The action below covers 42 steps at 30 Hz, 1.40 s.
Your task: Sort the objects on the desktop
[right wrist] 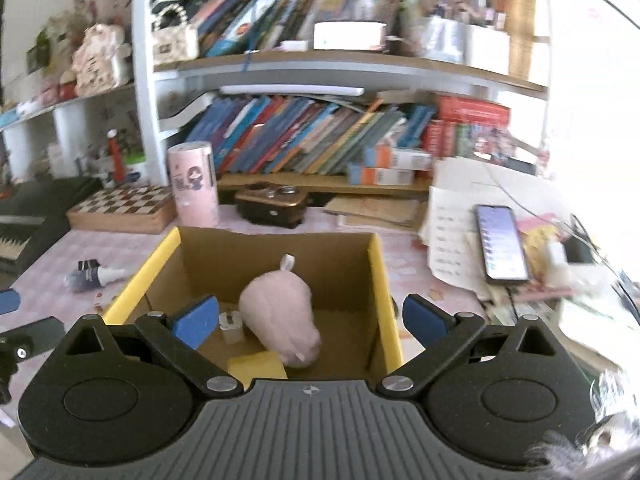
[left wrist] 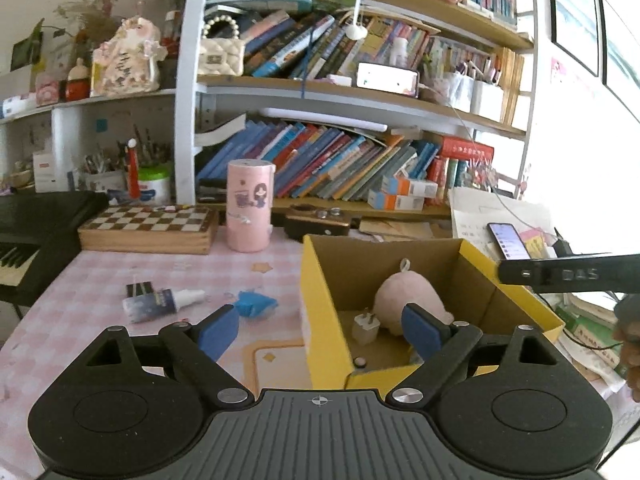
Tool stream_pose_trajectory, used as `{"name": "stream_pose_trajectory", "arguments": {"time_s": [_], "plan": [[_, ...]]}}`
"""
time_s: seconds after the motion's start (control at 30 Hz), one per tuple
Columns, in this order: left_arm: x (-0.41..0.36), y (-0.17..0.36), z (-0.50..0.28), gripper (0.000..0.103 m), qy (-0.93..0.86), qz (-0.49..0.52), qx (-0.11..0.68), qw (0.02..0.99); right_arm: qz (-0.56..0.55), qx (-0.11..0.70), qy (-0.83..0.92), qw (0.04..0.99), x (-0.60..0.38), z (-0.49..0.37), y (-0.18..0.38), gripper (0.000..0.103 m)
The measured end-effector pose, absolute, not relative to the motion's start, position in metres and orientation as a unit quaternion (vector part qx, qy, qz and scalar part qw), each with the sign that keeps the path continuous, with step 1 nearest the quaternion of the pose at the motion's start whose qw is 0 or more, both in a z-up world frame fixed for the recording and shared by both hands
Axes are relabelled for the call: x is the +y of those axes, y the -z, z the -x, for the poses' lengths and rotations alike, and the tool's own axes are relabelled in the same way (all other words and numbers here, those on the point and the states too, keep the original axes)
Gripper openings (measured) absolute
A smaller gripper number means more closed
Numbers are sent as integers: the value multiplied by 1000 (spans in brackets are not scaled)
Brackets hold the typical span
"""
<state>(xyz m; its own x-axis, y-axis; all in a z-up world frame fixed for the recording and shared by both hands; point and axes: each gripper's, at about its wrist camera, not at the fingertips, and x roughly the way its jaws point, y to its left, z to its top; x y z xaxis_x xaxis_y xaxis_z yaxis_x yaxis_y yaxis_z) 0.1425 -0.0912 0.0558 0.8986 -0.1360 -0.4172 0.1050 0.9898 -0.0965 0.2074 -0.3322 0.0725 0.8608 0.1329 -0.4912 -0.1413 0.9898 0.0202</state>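
The left tool is hovering with its blue pads spread wide and nothing between them, straddling the near left wall of the yellow cardboard box; its right pad is hanging over the box interior, its left pad over the pink checked table. Inside the box, just ahead of that right pad, a pink plush toy is lying on the floor beside a white charger plug, with a small round item nearer the tool.

The right tool is also gaping wide and gripping nothing, poised above the box's near edge; its left pad is sitting over the interior, its right pad just outside the right wall. Directly ahead of it the plush toy is resting next to the plug, with a yellow sponge-like block closest to the tool.

Ahead and left of the left tool, outside the box, a small white-capped bottle, a black binder clip and a blue crumpled item are lying on the table.
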Motion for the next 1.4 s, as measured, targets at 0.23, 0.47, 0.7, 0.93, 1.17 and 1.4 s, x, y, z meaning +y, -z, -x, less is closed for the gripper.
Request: {"name": "stream_pose_trajectory", "arguments": {"time_s": [0.23,0.47,0.7,0.93,1.17,1.4], "plan": [[-60,-48,-117,95,66,36,228,971,-9,270,-32,962,-319,-160,-60,99],[-33,-36,-88,95,68,-3,244,967,-19,300,-20,953,-283,-117,-43,99],[-9,-25,-62,95,75,-15,262,962,-29,321,-11,947,-246,-74,-26,99],[8,-14,-43,95,70,-42,284,955,2,316,-23,948,-211,-46,-17,99],[25,-9,-25,96,80,-49,297,950,-20,336,-45,940,-184,-28,-8,99],[40,-4,-13,96,81,-51,309,946,-36,363,-61,929,-161,-18,3,97]]}}
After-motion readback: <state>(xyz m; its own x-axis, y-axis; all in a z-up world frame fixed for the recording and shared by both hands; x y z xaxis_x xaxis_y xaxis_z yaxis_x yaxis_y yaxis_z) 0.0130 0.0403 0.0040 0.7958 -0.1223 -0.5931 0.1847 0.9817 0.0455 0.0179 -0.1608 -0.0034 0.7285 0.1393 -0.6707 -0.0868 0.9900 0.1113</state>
